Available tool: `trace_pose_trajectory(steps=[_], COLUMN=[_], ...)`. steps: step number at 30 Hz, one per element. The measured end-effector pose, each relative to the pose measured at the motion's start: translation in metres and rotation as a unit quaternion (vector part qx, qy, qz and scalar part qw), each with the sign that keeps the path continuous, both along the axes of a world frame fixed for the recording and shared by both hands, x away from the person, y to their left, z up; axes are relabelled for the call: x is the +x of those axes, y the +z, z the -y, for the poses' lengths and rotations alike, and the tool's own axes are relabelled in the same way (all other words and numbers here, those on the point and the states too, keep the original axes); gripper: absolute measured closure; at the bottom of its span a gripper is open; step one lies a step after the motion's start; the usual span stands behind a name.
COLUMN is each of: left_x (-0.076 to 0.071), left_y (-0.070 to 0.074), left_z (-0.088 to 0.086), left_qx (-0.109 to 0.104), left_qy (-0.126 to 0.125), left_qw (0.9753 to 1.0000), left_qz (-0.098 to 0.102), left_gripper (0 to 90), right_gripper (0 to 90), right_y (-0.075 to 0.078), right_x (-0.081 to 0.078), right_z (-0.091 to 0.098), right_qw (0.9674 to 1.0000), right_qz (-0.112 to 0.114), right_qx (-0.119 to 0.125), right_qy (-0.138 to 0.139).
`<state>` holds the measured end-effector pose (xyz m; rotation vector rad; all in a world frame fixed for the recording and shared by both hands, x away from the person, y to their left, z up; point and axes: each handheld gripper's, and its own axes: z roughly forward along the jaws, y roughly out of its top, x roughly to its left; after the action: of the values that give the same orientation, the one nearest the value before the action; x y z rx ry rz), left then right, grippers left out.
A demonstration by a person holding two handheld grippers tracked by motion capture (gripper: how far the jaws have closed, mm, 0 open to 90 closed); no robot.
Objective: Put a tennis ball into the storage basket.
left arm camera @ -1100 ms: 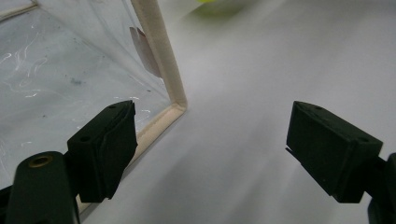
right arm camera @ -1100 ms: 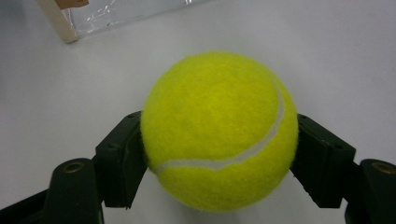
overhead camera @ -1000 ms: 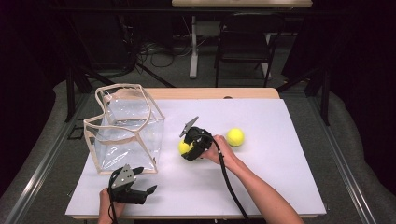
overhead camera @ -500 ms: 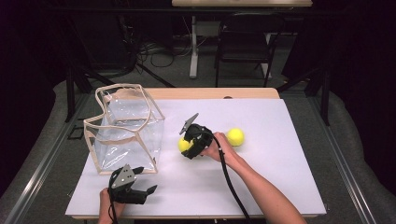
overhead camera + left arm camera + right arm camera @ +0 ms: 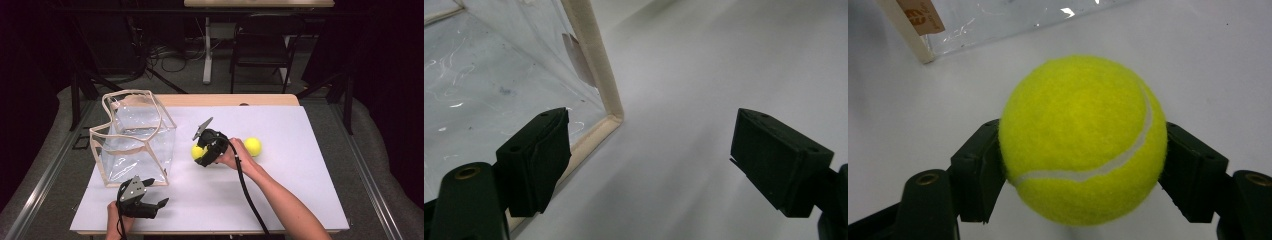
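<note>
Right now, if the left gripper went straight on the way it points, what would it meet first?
Probably the clear bag: its cream-edged bottom corner lies just ahead of the left gripper, by one jaw. Depth is unclear.

Your right gripper (image 5: 1083, 165), matt black plastic, presses a fuzzy yellow felt ball (image 5: 1083, 137) with a smooth pale seam. Left of the ball stands a bag (image 5: 132, 137) of glossy, crinkled clear plastic with cream cloth edging. Under the ball, the table (image 5: 300, 190) looks smooth, matt white.

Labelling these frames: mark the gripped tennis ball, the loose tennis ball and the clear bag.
gripped tennis ball (image 5: 1080, 135), right gripper view, felt above the seam
loose tennis ball (image 5: 252, 146), high view, its middle
clear bag (image 5: 167, 122), high view, right rim trim
</note>
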<state>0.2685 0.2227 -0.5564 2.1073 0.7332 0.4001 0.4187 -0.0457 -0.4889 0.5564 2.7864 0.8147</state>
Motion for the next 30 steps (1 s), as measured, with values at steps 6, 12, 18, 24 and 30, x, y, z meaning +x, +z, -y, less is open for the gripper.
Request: trace_pose_trajectory(steps=[6, 12, 18, 24, 30], left_x=[0.0, -0.001, -0.001, -0.001, -0.001], left_y=[0.0, 0.0, 0.0, 0.001, 0.001], left_z=[0.0, 0.0, -0.001, -0.001, -0.001], left_qx=[0.001, 0.0, -0.001, 0.0, 0.001], left_qy=[0.001, 0.0, 0.001, 0.0, 0.0], left_qw=[1.0, 1.0, 1.0, 1.0, 1.0], left_qz=[0.001, 0.002, 0.001, 0.004, 0.006], left_gripper=[16.2, 16.2, 16.2, 16.2, 16.2], right_gripper=[26.6, 26.7, 26.7, 26.7, 26.8], right_y=[0.005, 0.009, 0.011, 0.016, 0.019], right_x=[0.002, 0.004, 0.006, 0.009, 0.011], right_z=[-0.001, -0.003, -0.005, -0.006, -0.007], right_qw=[1.0, 1.0, 1.0, 1.0, 1.0], right_qz=[0.001, 0.002, 0.0, 0.001, 0.002], right_qx=[0.002, 0.003, 0.001, 0.001, 0.003], right_qy=[-0.002, 0.002, 0.004, 0.006, 0.008])
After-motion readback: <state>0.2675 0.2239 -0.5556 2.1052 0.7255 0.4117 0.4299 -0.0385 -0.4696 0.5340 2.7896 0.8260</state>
